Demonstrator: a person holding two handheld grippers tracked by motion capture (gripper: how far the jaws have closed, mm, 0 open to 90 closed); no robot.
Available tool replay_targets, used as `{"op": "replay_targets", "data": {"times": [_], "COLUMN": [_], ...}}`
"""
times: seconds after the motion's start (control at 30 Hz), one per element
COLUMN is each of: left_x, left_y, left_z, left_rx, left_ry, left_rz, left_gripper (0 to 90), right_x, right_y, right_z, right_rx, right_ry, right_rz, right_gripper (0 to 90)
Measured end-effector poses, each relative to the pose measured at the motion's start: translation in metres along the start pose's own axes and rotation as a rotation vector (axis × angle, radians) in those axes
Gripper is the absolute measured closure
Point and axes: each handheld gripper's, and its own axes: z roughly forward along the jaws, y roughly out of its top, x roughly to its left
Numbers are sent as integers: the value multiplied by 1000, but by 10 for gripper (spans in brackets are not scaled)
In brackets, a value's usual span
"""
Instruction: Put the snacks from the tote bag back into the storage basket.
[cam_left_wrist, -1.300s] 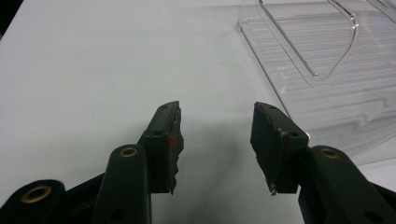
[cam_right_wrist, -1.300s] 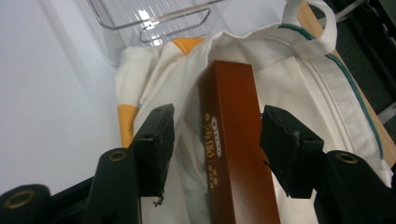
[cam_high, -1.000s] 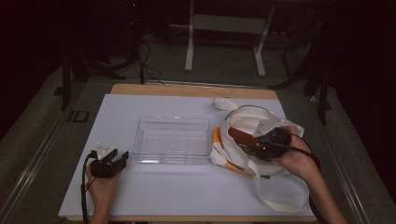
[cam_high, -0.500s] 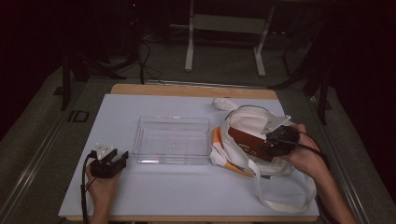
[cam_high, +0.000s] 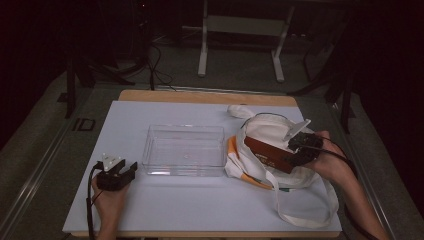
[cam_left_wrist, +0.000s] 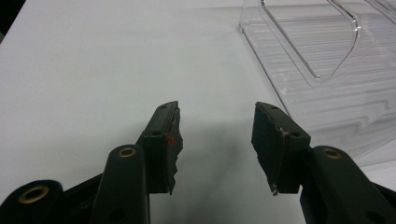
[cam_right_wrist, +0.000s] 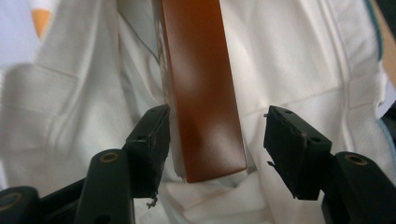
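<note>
The right gripper (cam_right_wrist: 212, 144) has just been opening its jaws: the brown box (cam_right_wrist: 201, 88) sits between them, one gap showing, its long axis running straight away from the gripper toward the clear tray (cam_high: 184, 150). The box lies on the white tote bag (cam_high: 270, 131), right of that tray. Far left of the tray, the left gripper (cam_left_wrist: 215, 140) rests empty, jaws apart.

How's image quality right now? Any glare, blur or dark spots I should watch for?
High view: room behind the table is nearly black. Left gripper view: sharp, glare streaks on the clear tray, soft shadow under the jaws. Right gripper view: brown box soft and sheeny, white bag blurred.
</note>
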Motion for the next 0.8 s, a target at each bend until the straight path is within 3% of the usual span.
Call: {"op": "replay_targets", "data": {"times": [0.27, 0.8], "left_x": [0, 0], "left_y": [0, 0], "left_z": [0, 0], "left_rx": [-1, 2], "left_ry": [1, -1], "left_rz": [-1, -1], "left_gripper": [522, 519], "right_x": [-7, -13], "right_y": [-5, 1], "right_z": [9, 31], "right_rx": [42, 148], "right_ry": [25, 98], "right_rz": [9, -18], "right_gripper": [368, 328]}}
